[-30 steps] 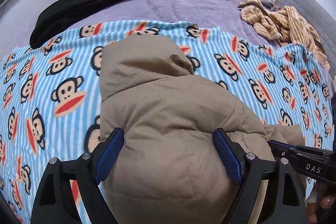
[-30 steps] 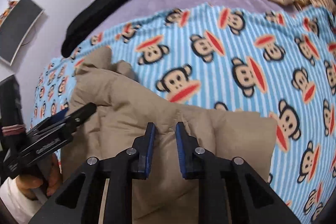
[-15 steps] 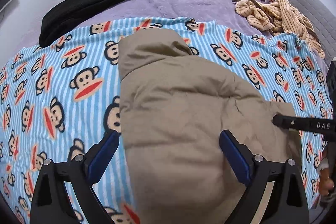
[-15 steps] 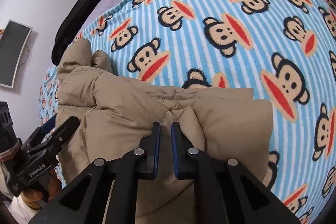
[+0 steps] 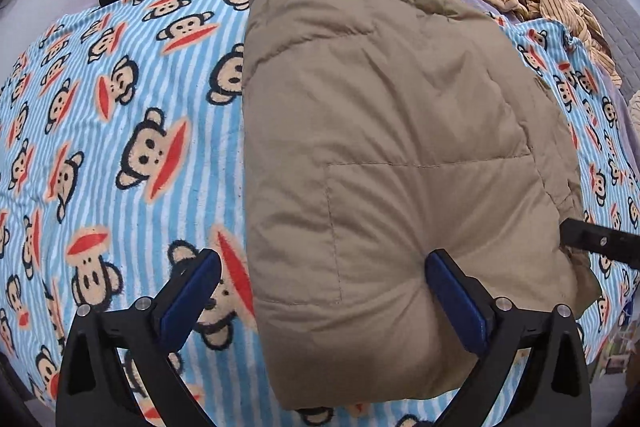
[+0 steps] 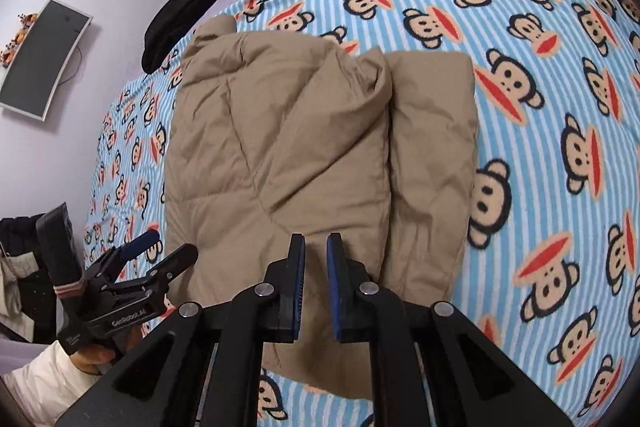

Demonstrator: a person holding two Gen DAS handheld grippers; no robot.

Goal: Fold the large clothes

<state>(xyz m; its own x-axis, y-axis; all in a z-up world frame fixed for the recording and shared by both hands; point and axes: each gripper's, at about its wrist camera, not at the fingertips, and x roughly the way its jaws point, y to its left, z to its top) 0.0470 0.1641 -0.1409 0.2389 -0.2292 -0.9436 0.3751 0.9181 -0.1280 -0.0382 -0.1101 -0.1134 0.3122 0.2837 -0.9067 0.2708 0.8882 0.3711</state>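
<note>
The jacket (image 5: 384, 131), tan and puffy, lies folded on a monkey-print blanket (image 5: 120, 131) in the left wrist view; the left gripper (image 5: 320, 291) hangs over its near edge, jaws opening wide and pressing nothing. In the right wrist view the right gripper (image 6: 316, 283) is nearly closed above the jacket (image 6: 304, 147), holding nothing.

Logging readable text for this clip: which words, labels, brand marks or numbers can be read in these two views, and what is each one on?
"GenROBOT.AI": white lettering on the side of the left gripper, seen in the right wrist view; small, so the spelling is my best reading.
Second small white mark lower on the same gripper body: too small to read.
Monkey blanket, tan padded coat: no text.
Right gripper's tip in the left wrist view: no lettering legible.
</note>
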